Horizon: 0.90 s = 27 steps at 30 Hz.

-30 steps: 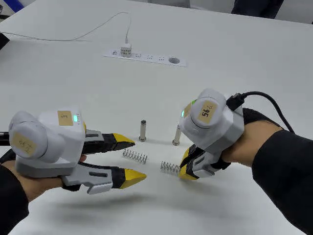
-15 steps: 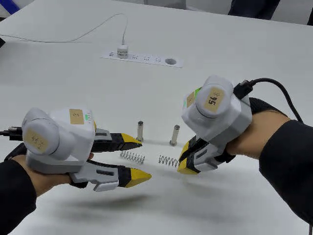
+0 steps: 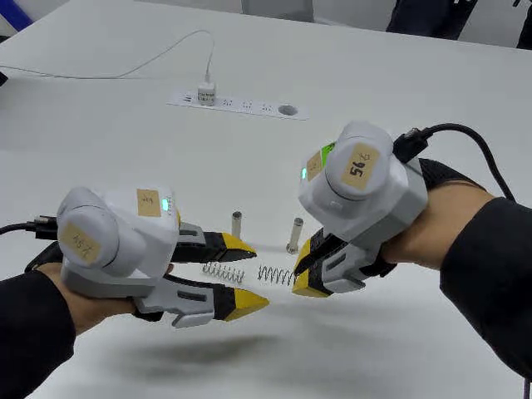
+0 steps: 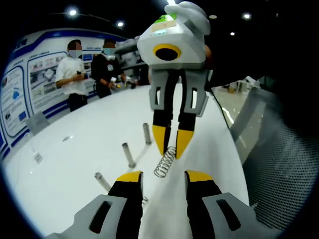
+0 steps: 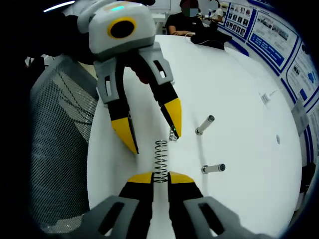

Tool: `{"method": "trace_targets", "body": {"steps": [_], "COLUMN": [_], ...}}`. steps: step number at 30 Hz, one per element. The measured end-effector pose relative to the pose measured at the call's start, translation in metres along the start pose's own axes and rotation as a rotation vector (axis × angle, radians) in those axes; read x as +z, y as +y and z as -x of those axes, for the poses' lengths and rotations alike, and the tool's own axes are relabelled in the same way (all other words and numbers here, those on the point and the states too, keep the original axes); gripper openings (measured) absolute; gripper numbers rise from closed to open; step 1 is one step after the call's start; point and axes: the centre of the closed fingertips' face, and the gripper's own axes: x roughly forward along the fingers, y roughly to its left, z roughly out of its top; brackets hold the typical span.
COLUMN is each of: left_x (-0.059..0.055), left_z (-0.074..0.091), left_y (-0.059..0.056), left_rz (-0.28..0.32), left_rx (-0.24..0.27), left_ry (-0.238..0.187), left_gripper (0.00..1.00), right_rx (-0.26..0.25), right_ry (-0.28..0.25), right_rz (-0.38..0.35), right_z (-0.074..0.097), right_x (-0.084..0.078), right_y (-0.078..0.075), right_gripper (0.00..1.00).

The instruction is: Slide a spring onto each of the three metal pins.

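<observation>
Right gripper (image 5: 159,177) clamped on the end of a spring (image 5: 160,157) (near an upright pin (image 3: 295,235)). Left gripper (image 3: 252,275) spread wide, holding nothing.

Little room separates the left gripper (image 3: 254,276) from the right gripper (image 3: 299,283) (a spring (image 3: 274,274) reaches across it). Just behind stand the left pin (image 3: 236,224) and right pin (image 3: 294,235); the near bench (image 3: 357,357) lies open.

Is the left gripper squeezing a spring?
No, the left gripper has its fingers wide apart; the right gripper pinches the spring.
</observation>
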Motion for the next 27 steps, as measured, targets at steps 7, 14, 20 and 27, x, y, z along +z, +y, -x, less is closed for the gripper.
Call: {"method": "trace_targets", "body": {"steps": [7, 14, 20, 27], "left_x": [0.0018, 0.0011, 0.0009, -0.0014], "left_z": [-0.0031, -0.0044, -0.0051, -0.0054], "left_y": [-0.0029, -0.0046, -0.0059, -0.0070], "left_rz": [-0.019, -0.043, -0.050, -0.054], "left_rx": [-0.012, -0.017, -0.020, -0.024], "left_ry": [-0.002, 0.001, 0.005, 0.015], "left_gripper": [0.27, 0.17, 0.13, 0.12], "right_rx": [0.007, 0.015, 0.021, 0.022], "right_ry": [-0.007, -0.009, -0.005, -0.015], "right_rz": [0.024, 0.047, 0.062, 0.065], "right_z": [0.0011, 0.0015, 0.0015, 0.0072], "right_x": [0.0052, 0.0061, 0.0056, 0.0087], "right_y": [0.0028, 0.0063, 0.0087, 0.0081], "right_gripper": [0.12, 0.12, 0.12, 0.12]}}
